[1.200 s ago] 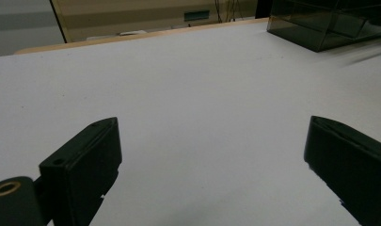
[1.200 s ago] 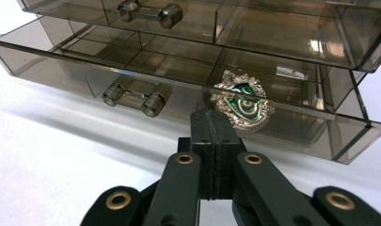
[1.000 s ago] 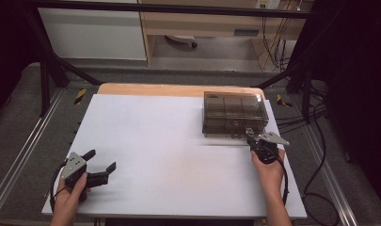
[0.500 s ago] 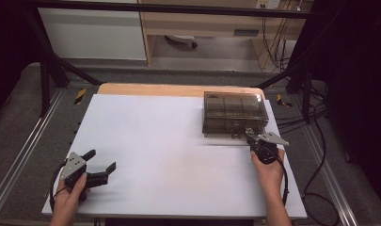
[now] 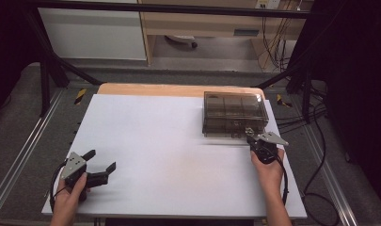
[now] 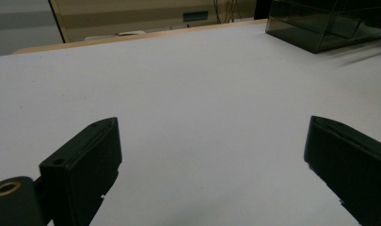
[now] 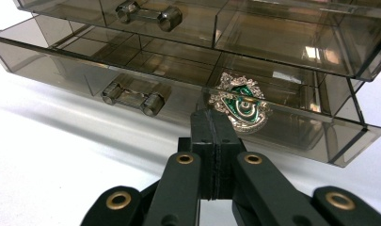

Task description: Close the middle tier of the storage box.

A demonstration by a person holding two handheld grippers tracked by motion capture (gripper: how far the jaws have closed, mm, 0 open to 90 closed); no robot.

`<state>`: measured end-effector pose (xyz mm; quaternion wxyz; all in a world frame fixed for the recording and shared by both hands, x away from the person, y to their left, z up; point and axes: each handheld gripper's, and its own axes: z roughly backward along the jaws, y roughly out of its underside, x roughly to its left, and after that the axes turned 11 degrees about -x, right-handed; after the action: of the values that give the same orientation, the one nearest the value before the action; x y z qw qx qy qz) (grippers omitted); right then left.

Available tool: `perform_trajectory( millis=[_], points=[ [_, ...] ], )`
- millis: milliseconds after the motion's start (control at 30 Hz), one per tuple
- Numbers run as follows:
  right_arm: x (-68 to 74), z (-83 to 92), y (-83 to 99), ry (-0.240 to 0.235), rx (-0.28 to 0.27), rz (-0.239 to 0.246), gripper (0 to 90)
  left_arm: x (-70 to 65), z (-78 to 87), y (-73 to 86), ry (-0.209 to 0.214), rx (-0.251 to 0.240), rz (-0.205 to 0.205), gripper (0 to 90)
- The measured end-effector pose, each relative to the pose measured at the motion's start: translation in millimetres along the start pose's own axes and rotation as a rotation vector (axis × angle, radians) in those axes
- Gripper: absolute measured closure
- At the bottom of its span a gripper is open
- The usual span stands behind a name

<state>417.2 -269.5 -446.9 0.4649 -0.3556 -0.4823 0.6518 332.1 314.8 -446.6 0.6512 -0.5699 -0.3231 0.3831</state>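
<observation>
Pinching a green-and-silver crest badge (image 7: 240,104) between closed jaws, the right gripper (image 7: 215,123) holds it over the smoky drawer box's (image 5: 234,113) pulled-out lower drawer (image 7: 188,96), near the tabletop's far right corner, seemingly to stow it; the left gripper (image 5: 99,165) idles open at the near left corner.

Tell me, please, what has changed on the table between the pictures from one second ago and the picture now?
Nothing has visibly changed. The right hand-held gripper stays shut at the front of the smoky drawer box, holding a green and silver crest badge over the pulled-out lower drawer. The left hand-held gripper stays open over the white table near its left corner.
</observation>
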Motion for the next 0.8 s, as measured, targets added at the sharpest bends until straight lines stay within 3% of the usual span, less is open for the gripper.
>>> perform_trajectory(
  millis=[800],
  points=[
    [3.6,-0.6,1.7,-0.001,0.011,-0.004,89.8,2.6,-1.0,1.1,-0.019,0.038,-0.006,5.4]
  ],
)
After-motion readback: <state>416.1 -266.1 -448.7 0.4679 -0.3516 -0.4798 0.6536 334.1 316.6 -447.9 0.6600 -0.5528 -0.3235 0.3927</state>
